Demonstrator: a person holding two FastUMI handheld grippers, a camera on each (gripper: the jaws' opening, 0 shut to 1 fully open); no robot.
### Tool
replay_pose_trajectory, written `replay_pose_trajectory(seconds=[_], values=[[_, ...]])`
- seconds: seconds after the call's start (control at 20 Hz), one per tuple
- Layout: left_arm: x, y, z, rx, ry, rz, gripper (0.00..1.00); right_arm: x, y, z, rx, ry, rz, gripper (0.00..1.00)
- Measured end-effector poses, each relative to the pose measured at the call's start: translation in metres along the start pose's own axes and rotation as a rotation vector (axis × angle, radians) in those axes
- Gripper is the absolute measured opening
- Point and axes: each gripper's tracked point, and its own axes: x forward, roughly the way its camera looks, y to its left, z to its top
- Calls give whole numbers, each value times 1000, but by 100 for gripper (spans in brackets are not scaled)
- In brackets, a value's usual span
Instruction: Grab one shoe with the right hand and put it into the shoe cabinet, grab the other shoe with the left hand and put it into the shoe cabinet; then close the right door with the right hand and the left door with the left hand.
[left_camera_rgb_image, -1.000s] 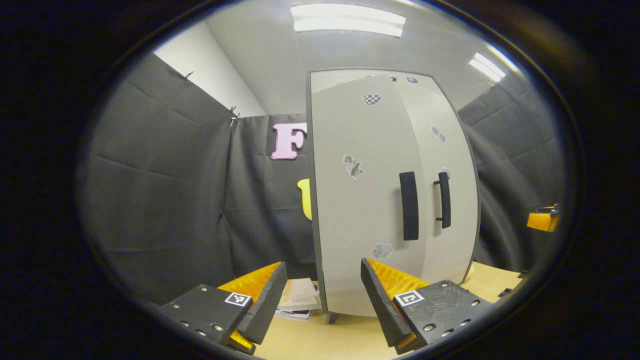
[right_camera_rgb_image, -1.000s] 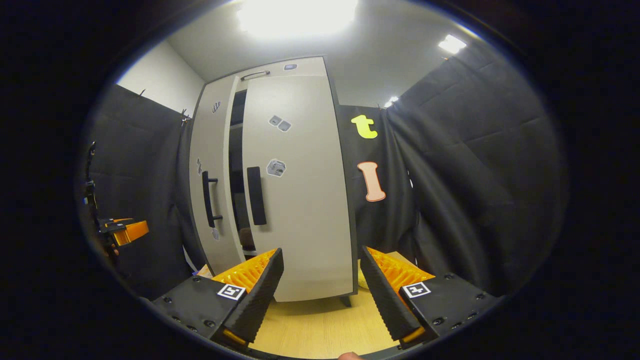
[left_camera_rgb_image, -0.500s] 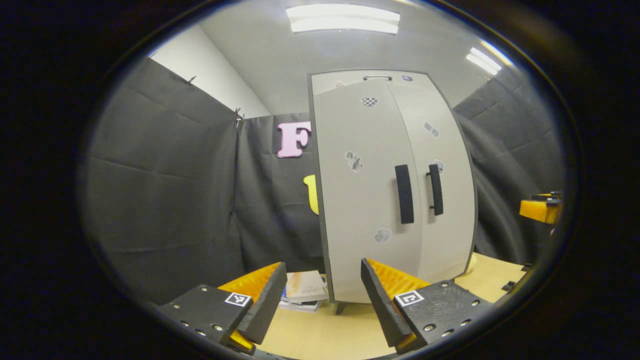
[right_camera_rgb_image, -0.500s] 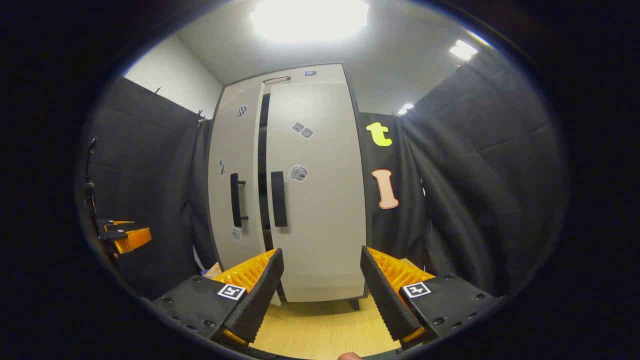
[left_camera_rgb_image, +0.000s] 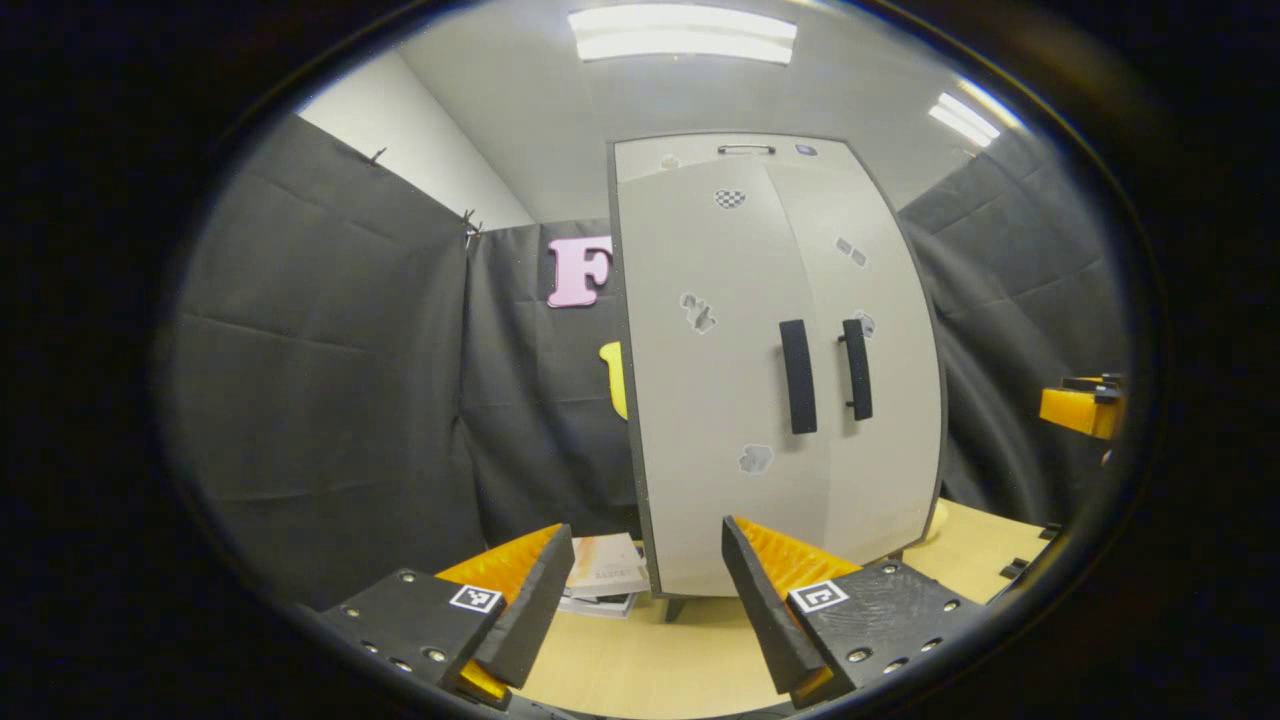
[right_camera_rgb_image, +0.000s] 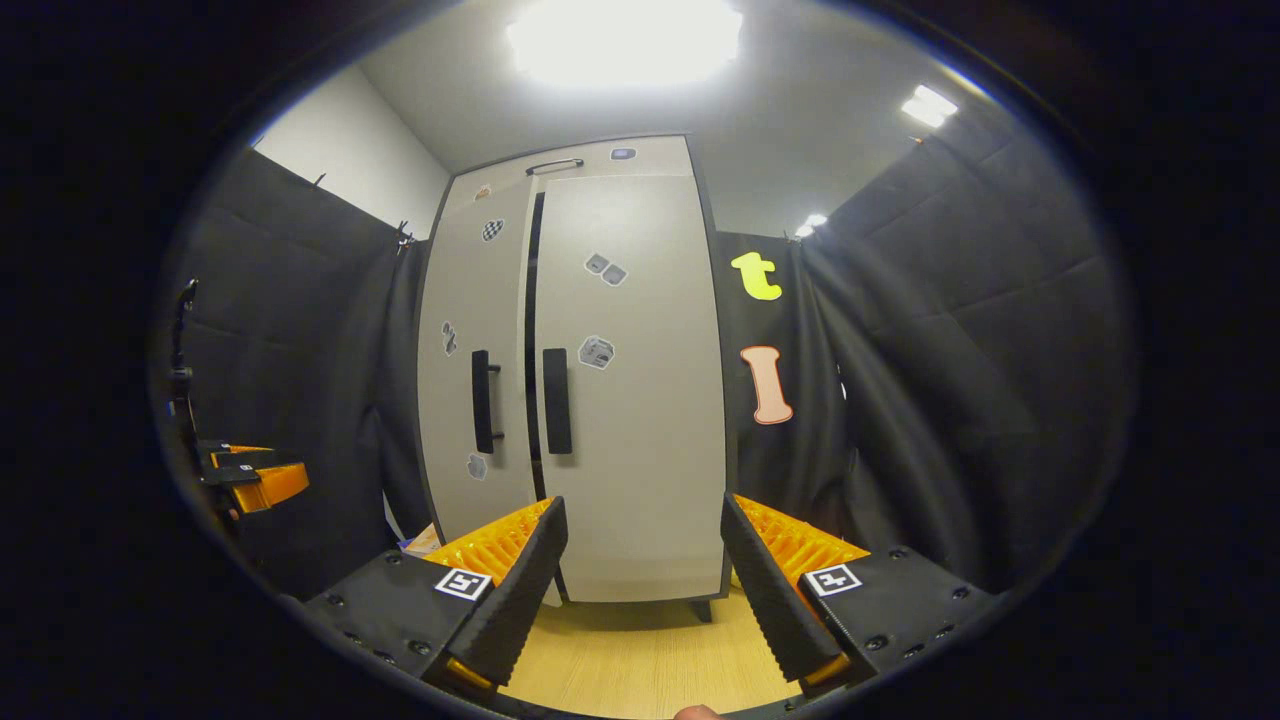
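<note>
Shoe cabinet (left_camera_rgb_image: 720, 400) stood upright at the back edge of the tabletop (left_camera_rgb_image: 640, 660), long axis vertical, front facing the two grippers. In the left gripper view the left door (left_camera_rgb_image: 700, 420) and right door (left_camera_rgb_image: 880, 400) looked flush. In the right gripper view a thin dark gap ran between them top to bottom, so the left door (right_camera_rgb_image: 470, 380) was not quite home against the right door (right_camera_rgb_image: 640, 400). Two vertical black bar handles (left_camera_rgb_image: 797, 377) sat side by side at the meeting edge. Shoes not visible; cabinet interior hidden.

Left gripper (left_camera_rgb_image: 640, 600) hung low before the cabinet's left front corner, jaws spread, nothing between them. Right gripper (right_camera_rgb_image: 640, 590) hung before the right door, jaws spread likewise and empty. Stack of books (left_camera_rgb_image: 605, 578) lay on the tabletop just left of the cabinet's foot. Left gripper also seen far off at the left edge of the right gripper view (right_camera_rgb_image: 255, 480).
</note>
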Motion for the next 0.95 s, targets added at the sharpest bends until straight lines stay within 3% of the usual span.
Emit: replay_pose_trajectory(seconds=[0.2, 0.55, 0.6, 0.65, 0.95], values=[[-3, 2, 0, 6, 1, -3, 92, -2, -2, 4, 2, -5, -6, 98], [-4, 5, -1, 10, 5, -6, 92, 0, 2, 6, -20, -14, -4, 98], [-5, 5, -1, 11, 4, -8, 88, 0, 3, 6, -20, -14, -4, 98], [-6, 5, 0, 12, 1, -8, 92, -1, 4, 6, -19, -14, -3, 98], [-6, 7, -4, 15, 3, -7, 92, -2, 3, 8, -21, -23, -6, 98]])
